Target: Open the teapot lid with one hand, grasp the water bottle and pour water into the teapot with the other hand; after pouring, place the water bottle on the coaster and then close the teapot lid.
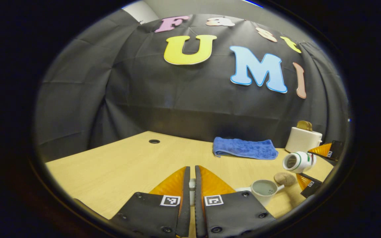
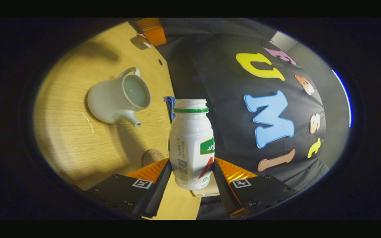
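1. In the left gripper view, left gripper [image 1: 192, 185] at bottom centre, fingers nearly together, pinching a small pale object, apparently the teapot lid [image 1: 192, 183], mostly hidden in the narrow gap.
2. Lower right of that view: pale celadon ceramic teapot [image 1: 265, 189] standing open-mouthed on the light wooden table [image 1: 127, 162], lid off.
3. Just right of the teapot, small round cork-coloured coaster [image 1: 284, 178] lying flat and bare.
4. Above the coaster, white plastic water bottle with green band [image 1: 299, 162] tipped on its side in the air, open mouth facing left, held between the right gripper's fingers [image 1: 322, 150] at the right edge of the frame.
5. Farther back: folded blue towel [image 1: 245, 148] on the table, white toaster with a slice of bread [image 1: 303, 138] to its right.
6. In the right gripper view, right gripper [image 2: 192, 175] at bottom centre, opened to the bottle's width, both fingers pressed on the bottle [image 2: 192, 145] near its base; cap off.
7. Upper left of that view: teapot [image 2: 117, 97], spout pointing towards the bottle, apart from it; inside pale, contents unclear.
8. Coaster [image 2: 152, 157] partly visible just left of the bottle's lower body.
9. Blue towel's edge [image 2: 169, 105] showing beside the bottle's neck.
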A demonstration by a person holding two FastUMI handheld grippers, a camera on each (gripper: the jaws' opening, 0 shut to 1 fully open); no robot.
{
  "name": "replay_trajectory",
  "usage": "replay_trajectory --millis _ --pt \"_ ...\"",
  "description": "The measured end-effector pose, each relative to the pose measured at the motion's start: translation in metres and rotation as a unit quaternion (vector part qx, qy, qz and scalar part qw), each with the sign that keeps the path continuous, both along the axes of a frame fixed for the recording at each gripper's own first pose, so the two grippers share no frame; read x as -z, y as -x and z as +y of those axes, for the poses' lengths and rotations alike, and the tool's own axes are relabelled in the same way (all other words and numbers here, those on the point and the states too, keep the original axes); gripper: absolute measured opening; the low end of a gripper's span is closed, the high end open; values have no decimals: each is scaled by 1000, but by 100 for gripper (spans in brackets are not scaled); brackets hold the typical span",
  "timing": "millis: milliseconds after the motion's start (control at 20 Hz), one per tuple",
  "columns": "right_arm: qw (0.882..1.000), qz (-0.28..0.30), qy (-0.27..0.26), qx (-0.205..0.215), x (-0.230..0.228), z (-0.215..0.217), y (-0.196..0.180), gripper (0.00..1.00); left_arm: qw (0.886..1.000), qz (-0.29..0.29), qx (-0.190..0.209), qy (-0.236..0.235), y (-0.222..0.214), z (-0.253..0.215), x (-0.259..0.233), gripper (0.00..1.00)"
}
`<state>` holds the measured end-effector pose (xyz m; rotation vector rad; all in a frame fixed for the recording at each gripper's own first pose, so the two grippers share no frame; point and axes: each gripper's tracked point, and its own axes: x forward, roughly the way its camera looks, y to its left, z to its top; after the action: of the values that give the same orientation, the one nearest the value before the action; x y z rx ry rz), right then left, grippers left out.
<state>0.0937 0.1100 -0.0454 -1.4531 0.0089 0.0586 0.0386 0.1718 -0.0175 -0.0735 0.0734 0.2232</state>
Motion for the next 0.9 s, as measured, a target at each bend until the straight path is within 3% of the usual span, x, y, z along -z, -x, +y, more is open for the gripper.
replay_trajectory --millis 50,250,450,500,850,900 --pt "1000 -4 14 -3 -1 1 0 72 1000 0 -1 0 0 1 0 16" --pt "997 -27 68 -15 -11 8 -3 72 1000 1 -7 -2 0 4 1 13" --pt "994 -39 102 -30 -21 14 -5 72 1000 4 -12 -4 1 8 2 10" --pt "992 -44 111 -33 -24 15 -5 72 1000 5 -12 -4 1 8 3 16" --pt "981 -74 174 -52 -38 23 -7 72 1000 11 -14 -8 0 8 6 16" --pt "980 -76 177 -53 -40 23 -7 72 1000 12 -14 -9 0 8 6 12"
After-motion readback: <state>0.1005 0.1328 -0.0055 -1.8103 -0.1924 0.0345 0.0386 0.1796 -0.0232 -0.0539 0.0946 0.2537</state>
